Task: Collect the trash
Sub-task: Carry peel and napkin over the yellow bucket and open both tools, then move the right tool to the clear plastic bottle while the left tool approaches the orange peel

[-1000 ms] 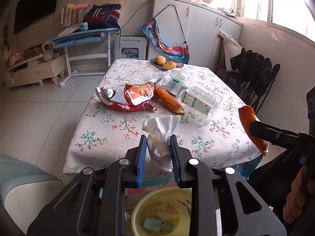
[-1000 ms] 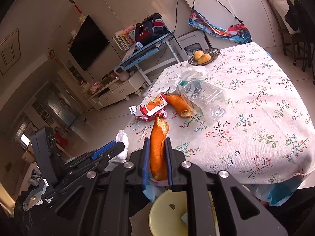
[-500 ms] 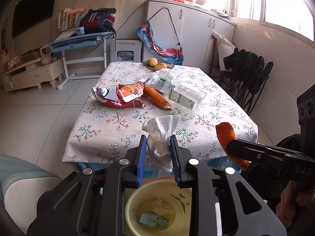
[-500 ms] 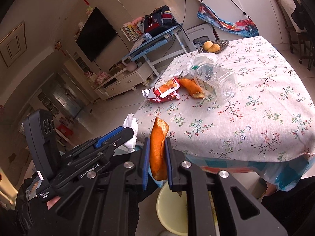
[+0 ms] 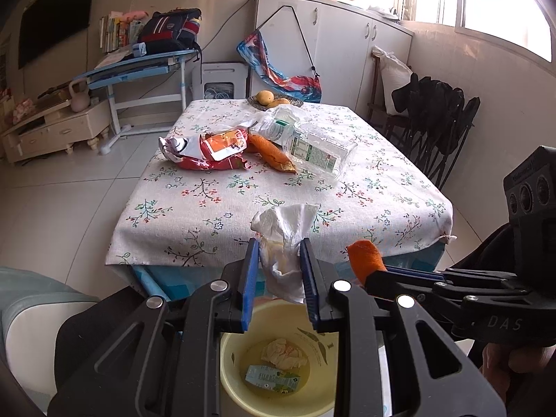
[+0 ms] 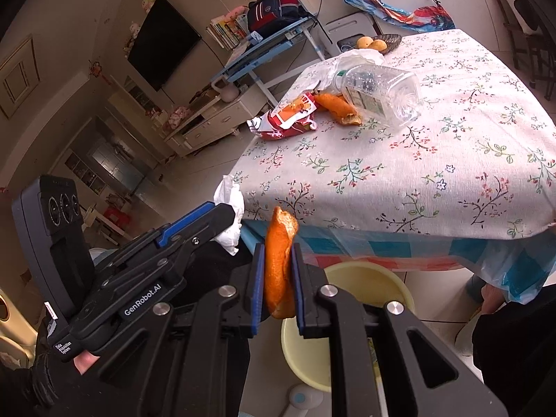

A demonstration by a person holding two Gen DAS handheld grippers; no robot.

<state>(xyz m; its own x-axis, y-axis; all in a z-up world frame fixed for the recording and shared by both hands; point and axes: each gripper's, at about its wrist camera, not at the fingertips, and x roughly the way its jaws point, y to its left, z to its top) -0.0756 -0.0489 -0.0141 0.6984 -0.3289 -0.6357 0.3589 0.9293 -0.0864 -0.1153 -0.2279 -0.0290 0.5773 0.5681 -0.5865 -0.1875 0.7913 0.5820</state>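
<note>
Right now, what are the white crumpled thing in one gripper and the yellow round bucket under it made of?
The white crumpled wad, pinched in the left gripper, looks like soft, matte tissue paper: it creases, with thin ragged edges. The yellow round bucket looks like smooth, slightly glossy plastic, though that is a guess from its even colour and thin rim.

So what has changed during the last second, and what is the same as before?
Both grippers drew back from the table to above the yellow bin. The left gripper still clamps the tissue; the right gripper still clamps the orange peel. Nothing was released, and the trash on the table has not moved.
</note>
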